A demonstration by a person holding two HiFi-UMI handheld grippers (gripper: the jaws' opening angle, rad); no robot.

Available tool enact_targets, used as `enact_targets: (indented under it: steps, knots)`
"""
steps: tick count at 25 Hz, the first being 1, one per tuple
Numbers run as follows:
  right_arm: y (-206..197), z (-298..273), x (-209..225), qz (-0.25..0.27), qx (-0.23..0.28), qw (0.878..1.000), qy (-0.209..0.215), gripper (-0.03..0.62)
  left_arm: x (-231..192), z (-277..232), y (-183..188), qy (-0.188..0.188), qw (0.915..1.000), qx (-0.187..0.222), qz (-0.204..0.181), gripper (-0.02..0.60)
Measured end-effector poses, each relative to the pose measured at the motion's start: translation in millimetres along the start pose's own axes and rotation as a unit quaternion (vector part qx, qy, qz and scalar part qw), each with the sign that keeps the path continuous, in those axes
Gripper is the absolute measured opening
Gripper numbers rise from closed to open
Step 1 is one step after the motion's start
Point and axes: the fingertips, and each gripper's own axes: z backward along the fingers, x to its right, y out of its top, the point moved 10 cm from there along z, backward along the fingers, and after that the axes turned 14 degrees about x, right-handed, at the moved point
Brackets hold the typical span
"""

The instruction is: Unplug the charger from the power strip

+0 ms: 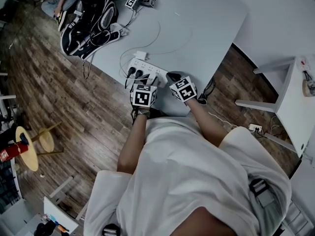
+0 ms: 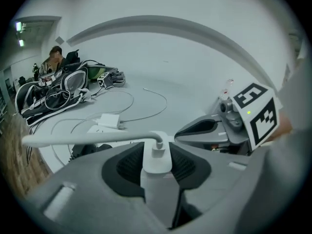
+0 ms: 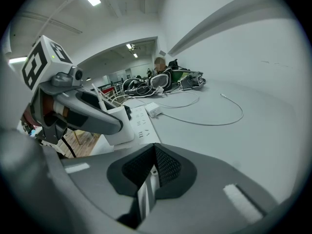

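A white power strip (image 1: pixel 147 68) lies near the front edge of the white table (image 1: pixel 206 23). My left gripper (image 2: pixel 157 155) is shut on a white charger (image 2: pixel 157 179), whose cable (image 2: pixel 87 139) runs off to the left. In the right gripper view the charger (image 3: pixel 122 133) stands on the near end of the strip (image 3: pixel 140 123), between the left gripper's (image 3: pixel 105 123) fingers. My right gripper (image 1: pixel 173 76) sits at the strip's right end, jaws shut with their pads meeting. Only a pale sliver shows behind the pads, and what it is cannot be told.
Two black plugs (image 1: pixel 134 73) sit in the strip's left part. A small white adapter (image 1: pixel 140 55) and a looping white cable (image 3: pixel 214 121) lie beyond it. Black bags and gear (image 1: pixel 88 23) crowd the table's far left. A stool (image 1: pixel 29 146) stands on the wooden floor.
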Motion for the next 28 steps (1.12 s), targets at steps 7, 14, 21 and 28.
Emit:
enact_targets:
  steps: [7, 14, 21, 28]
  knots:
    - [-0.4, 1.5, 0.3, 0.002, 0.000, 1.000, 0.001, 0.002, 12.8, -4.5, 3.4, -0.002, 0.9940, -0.022, -0.107, 0.143]
    - [-0.1, -1.0, -0.1, 0.003, -0.003, 1.000, 0.001, 0.002, 4.2, -1.7, 2.4, 0.001, 0.9983, -0.011, -0.057, 0.143]
    - [0.6, 0.7, -0.9, 0.002, -0.003, 1.000, 0.000, 0.002, 8.0, -0.6, 3.7, -0.001, 0.9969, -0.013, -0.078, 0.143]
    - [-0.7, 0.8, -1.4, 0.003, -0.001, 1.000, -0.001, 0.002, 8.3, -2.8, 4.0, -0.006, 0.9958, -0.019, -0.089, 0.143]
